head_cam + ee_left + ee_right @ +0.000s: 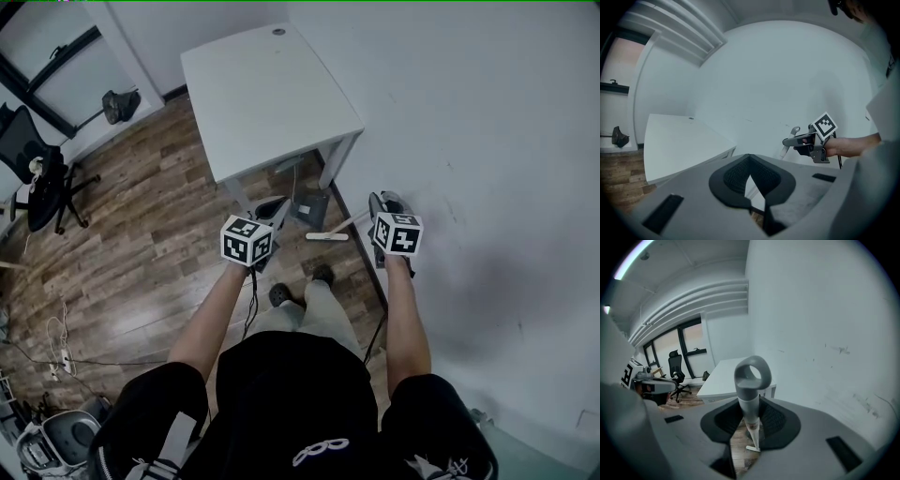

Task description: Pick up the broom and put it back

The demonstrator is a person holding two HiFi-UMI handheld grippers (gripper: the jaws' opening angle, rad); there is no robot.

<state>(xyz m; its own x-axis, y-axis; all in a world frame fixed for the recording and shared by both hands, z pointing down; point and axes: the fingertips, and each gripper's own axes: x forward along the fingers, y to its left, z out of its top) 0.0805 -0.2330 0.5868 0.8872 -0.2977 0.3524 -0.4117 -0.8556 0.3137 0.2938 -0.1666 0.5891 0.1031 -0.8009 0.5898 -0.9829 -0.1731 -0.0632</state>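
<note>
The broom (751, 394) has a grey ring-topped handle and a thin white stick running down to a small white head (753, 448) on the wood floor. My right gripper (752, 405) is shut on the handle just below the ring. In the head view the broom (330, 234) slants from the right gripper (384, 204) toward the floor beside the person's feet. The left gripper (273, 210) is held to the broom's left, apart from it. Its jaws (749, 159) meet at the tips with nothing between them. From there I see the right gripper (806, 140) holding the broom (790, 139).
A white table (262, 94) stands just ahead against the white wall (487, 141), with a grey object (309, 204) under its near edge. A black office chair (42, 178) is at the far left, and cables (61, 352) lie on the wood floor.
</note>
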